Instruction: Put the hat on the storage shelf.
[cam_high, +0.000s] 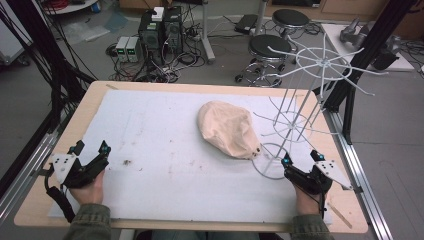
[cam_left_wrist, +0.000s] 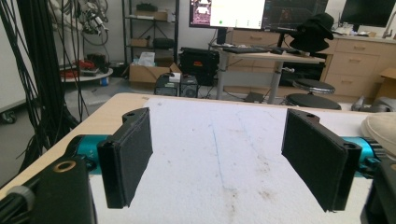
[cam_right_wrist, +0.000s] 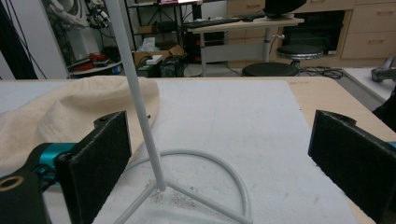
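Note:
A beige cloth hat (cam_high: 227, 129) lies on the white mat (cam_high: 160, 165), right of centre. Just to its right stands a white wire rack (cam_high: 320, 62) with radiating arms, its ring base (cam_high: 270, 162) resting on the mat. My left gripper (cam_high: 91, 148) rests at the front left, open, with nothing between its jaws (cam_left_wrist: 219, 154). At the front right, my right gripper (cam_high: 300, 159) is open and points at the rack. In the right gripper view (cam_right_wrist: 219, 158) the rack's pole (cam_right_wrist: 140, 102) and ring base (cam_right_wrist: 233, 177) stand ahead of the jaws, and the hat (cam_right_wrist: 70, 112) is behind the left jaw.
The wooden table (cam_high: 100, 95) carries the mat, with bare wood along its edges. A black frame post (cam_high: 350, 95) rises at the right edge beside the rack. Two stools (cam_high: 270, 47) and computer cases (cam_high: 160, 30) stand on the floor beyond the table. Cables hang at the left.

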